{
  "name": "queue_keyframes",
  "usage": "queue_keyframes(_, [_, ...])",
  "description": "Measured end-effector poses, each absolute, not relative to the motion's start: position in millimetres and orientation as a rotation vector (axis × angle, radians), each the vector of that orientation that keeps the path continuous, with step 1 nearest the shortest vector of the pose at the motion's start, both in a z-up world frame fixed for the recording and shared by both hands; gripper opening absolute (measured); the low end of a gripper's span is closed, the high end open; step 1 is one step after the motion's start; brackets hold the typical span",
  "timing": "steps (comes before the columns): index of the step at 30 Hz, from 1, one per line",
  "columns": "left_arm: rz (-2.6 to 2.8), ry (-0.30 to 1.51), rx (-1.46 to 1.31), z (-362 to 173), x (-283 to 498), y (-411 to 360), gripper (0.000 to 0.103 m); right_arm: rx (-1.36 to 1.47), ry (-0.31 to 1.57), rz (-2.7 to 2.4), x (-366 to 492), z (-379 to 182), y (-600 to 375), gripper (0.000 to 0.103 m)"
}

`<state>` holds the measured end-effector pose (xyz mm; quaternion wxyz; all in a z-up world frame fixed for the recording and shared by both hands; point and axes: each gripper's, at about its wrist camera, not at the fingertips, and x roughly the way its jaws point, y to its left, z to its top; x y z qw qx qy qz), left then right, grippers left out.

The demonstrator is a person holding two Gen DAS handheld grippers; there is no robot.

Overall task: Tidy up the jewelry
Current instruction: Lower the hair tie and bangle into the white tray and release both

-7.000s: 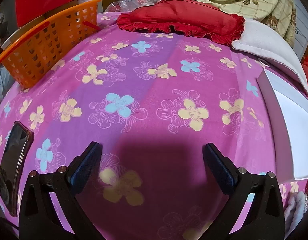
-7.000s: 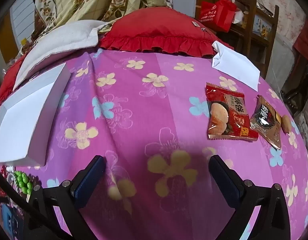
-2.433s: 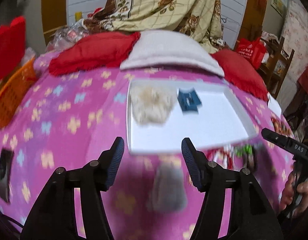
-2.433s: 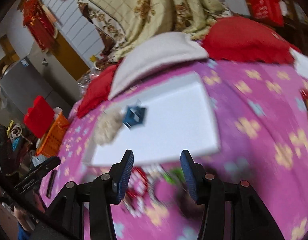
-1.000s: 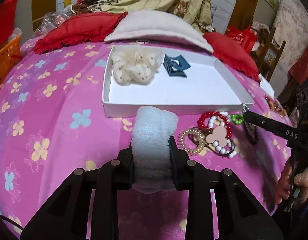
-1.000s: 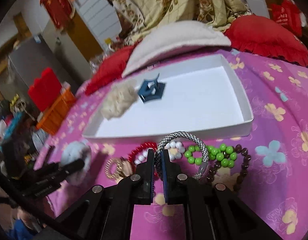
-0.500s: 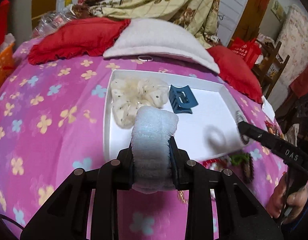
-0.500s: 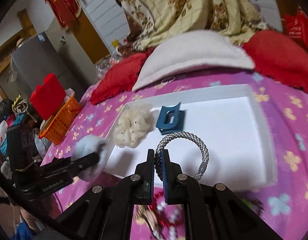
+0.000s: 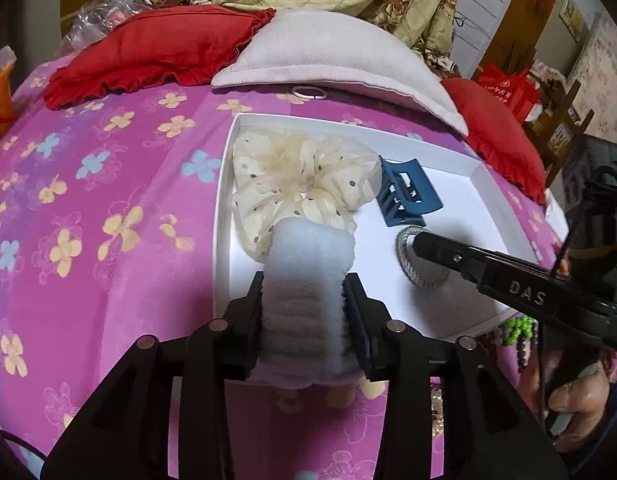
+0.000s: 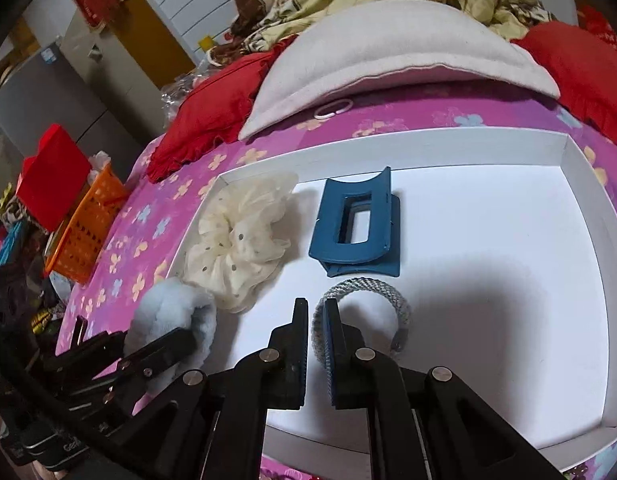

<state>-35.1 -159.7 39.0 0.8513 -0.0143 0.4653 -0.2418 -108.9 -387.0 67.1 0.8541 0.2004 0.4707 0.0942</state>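
A white shallow box point(image 9: 224, 208) point(image 10: 428, 136) lies on the pink flowered bedspread. In it are a cream dotted scrunchie point(image 9: 296, 176) point(image 10: 236, 240) and a blue claw clip point(image 9: 404, 196) point(image 10: 356, 220). My left gripper point(image 9: 306, 284) holds a pale blue fluffy scrunchie point(image 9: 308, 256) point(image 10: 168, 312) over the box's near left corner. Its jaws are opening, with the pads still against the fluff. My right gripper point(image 10: 316, 308) point(image 9: 418, 242) is shut on a grey braided band point(image 10: 388, 296) point(image 9: 428, 276), which sits low over the box floor just in front of the clip.
Red pillows point(image 9: 156, 48) and a white cushion point(image 9: 332, 52) lie beyond the box, with a small white ring point(image 9: 306, 91) by the cushion. Green beads point(image 9: 516, 326) lie outside the box's near right side. An orange basket point(image 10: 84, 232) stands far left. A hand point(image 9: 576, 400) grips the right tool.
Both grippers have moved forward from the loose jewellery to over the box. The grey band has come down next to the clip. The left jaws stand a little wider around the blue scrunchie.
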Motion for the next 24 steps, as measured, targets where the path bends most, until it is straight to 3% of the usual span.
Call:
queue_keyframes(4, [-0.535,0.963,-0.058,44.0,-37.4,-158.2,0.047,0.421,0.978,0.191,-115.6,74.1,-390.9,0.014])
queue_keyframes(7, [-0.571,0.949,-0.091,49.8,-41.9,-154.9,0.052,0.431,0.962,0.191,-124.4,83.4,-396.6,0.026])
queue_keyframes(15, [-0.596,0.877,-0.105,76.3,-88.0,-139.2,0.053,0.427,0.858,0.185,-198.6,123.8,-428.2,0.043])
queue_keyframes(24, [-0.574,0.926,0.022,51.9,-137.6,-171.9,0.052,0.444,0.888,0.184,-272.7,91.1,-450.1,0.043])
